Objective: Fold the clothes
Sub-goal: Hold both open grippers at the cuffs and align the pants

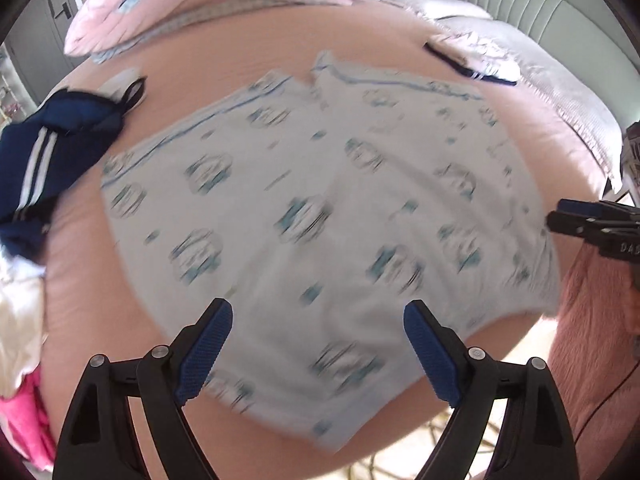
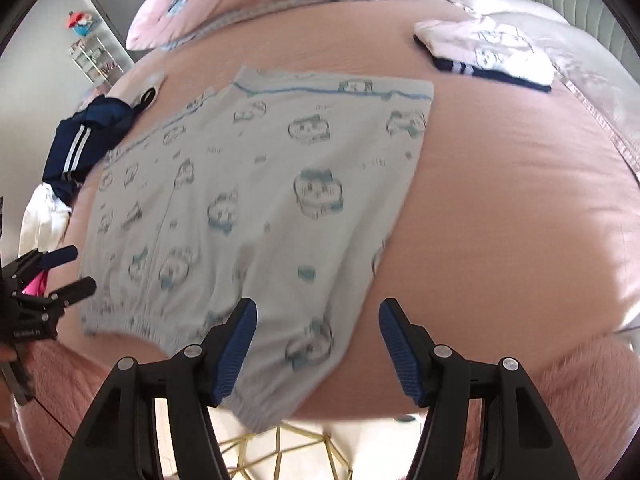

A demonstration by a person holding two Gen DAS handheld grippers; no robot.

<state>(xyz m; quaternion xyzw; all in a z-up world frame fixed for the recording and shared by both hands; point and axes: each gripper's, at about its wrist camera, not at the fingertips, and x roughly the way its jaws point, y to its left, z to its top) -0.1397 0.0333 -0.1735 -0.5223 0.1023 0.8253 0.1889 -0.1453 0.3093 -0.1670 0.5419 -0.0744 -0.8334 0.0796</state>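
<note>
A pale blue garment (image 1: 320,208) printed with small cartoon faces lies spread flat on the pink bed sheet (image 2: 520,200); its elastic hem hangs at the near edge of the bed. My left gripper (image 1: 318,312) hovers open above the garment's near part, with nothing between its blue pads. My right gripper (image 2: 318,308) is open too, over the near right corner of the garment (image 2: 248,200), pads apart and empty. Each gripper shows at the edge of the other's view: the right gripper (image 1: 560,216) and the left gripper (image 2: 78,272).
A crumpled navy garment with white stripes (image 1: 60,152) lies at the left. A folded stack (image 2: 492,56) sits at the back right near grey pillows (image 1: 540,64). A pink quilt (image 2: 260,0) is bunched at the back. White and pink cloths (image 1: 20,320) lie at the left edge.
</note>
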